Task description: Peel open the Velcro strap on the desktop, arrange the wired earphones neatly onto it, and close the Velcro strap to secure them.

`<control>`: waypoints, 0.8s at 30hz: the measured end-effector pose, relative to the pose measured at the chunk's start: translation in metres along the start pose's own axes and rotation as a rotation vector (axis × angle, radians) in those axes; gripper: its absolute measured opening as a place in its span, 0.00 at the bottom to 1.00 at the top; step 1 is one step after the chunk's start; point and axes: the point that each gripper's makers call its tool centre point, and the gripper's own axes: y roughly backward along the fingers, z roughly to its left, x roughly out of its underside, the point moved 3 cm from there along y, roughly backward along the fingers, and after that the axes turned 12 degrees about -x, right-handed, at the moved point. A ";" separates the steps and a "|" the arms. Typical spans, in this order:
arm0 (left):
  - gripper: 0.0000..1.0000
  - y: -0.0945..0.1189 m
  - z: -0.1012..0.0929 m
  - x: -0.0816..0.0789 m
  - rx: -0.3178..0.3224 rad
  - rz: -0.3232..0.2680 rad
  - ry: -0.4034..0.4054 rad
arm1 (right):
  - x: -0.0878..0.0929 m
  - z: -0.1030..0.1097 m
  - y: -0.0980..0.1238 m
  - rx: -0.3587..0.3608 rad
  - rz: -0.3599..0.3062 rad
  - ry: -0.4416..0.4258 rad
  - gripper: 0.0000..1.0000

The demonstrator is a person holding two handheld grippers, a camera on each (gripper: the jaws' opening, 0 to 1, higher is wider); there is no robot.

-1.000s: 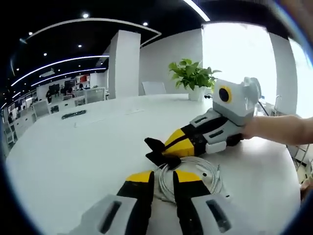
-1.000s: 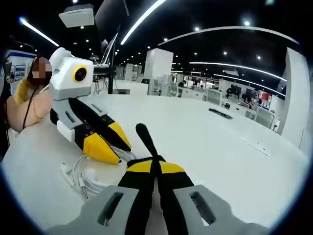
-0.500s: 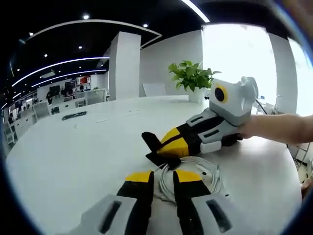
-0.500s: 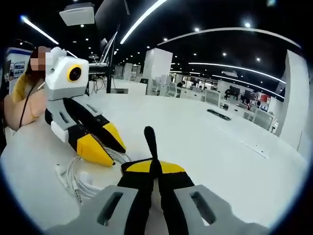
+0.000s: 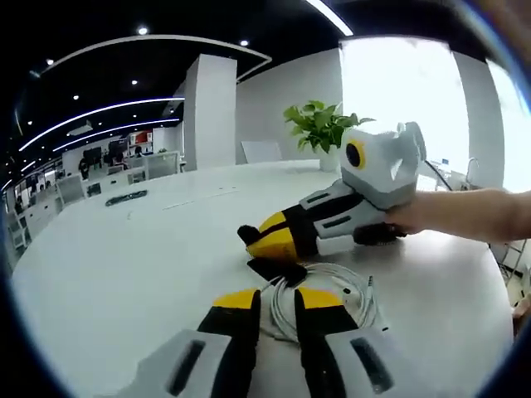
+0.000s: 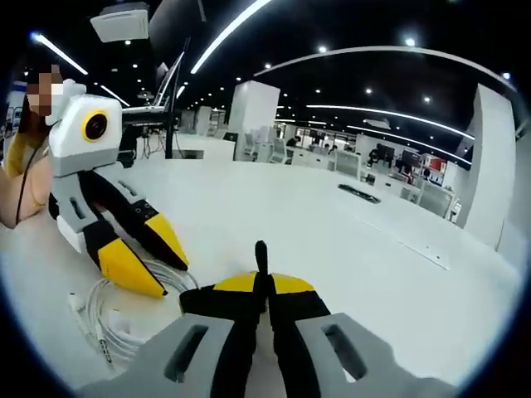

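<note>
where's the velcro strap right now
The black Velcro strap is pinched in the right gripper, sticking up between its jaws, just right of the coiled white earphones on the table.

A black strap (image 6: 261, 259) is being seen by white earphones (image 5: 328, 292) on the white table (image 5: 124, 257); yellow-tipped black jaws are being shown.
</note>
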 end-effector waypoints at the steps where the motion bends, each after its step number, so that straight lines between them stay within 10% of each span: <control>1: 0.21 0.000 0.000 0.000 0.000 0.000 0.000 | 0.000 -0.001 -0.001 0.002 -0.001 -0.002 0.06; 24: 0.21 0.002 -0.007 0.000 0.000 -0.008 -0.001 | 0.003 -0.034 -0.004 0.096 0.011 -0.016 0.08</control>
